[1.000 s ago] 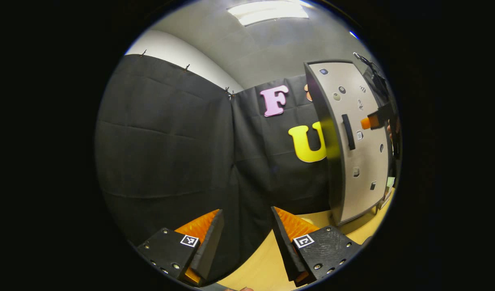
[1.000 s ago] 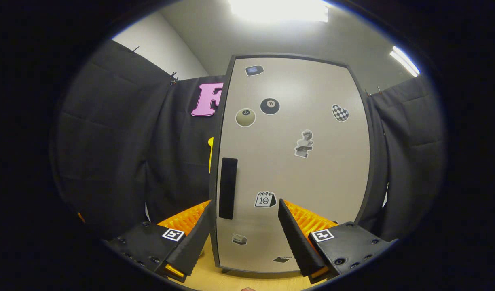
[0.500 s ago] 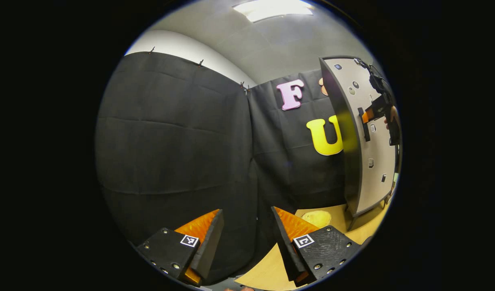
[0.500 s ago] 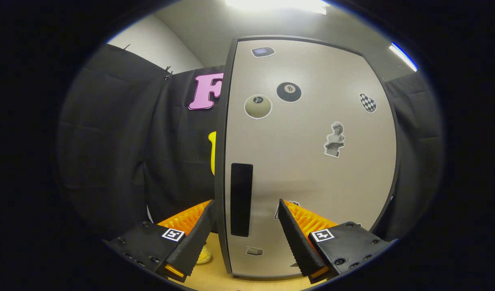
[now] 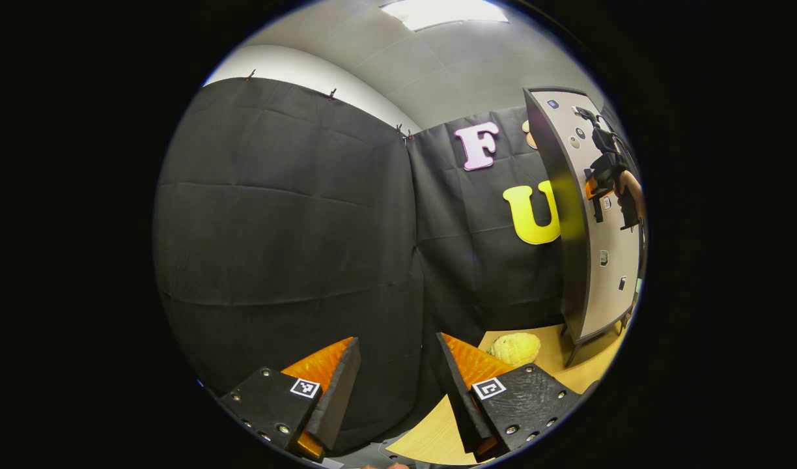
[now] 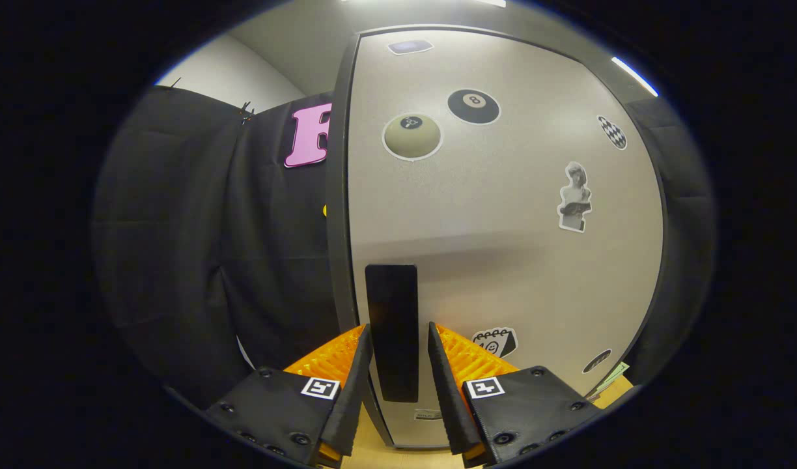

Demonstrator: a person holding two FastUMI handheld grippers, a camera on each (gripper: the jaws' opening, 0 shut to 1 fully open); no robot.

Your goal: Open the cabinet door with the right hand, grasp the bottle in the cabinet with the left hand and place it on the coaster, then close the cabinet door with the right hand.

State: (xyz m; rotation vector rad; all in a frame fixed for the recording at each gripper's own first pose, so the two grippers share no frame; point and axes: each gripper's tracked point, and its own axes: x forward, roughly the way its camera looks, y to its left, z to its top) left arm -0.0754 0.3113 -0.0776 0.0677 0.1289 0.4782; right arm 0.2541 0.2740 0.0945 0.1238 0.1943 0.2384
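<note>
Cabinet door [image 6: 503,247] fills more of the right gripper view than half a second ago, and the right gripper [image 6: 396,384] has narrowed from a wide spread until its fingers flank the door's black handle [image 6: 392,329]; whether they press on it I cannot tell. The door is shut, so the inside is hidden. In the left gripper view the cabinet [image 5: 590,215] has slid toward the right edge, with the right gripper [image 5: 594,189] at the handle. Left of the cabinet's foot a yellow coaster [image 5: 516,348] lies on the wooden worktop [image 5: 431,440]. The left gripper [image 5: 395,391] hangs wide, holding nothing, facing the black cloth wall [image 5: 288,215].
</note>
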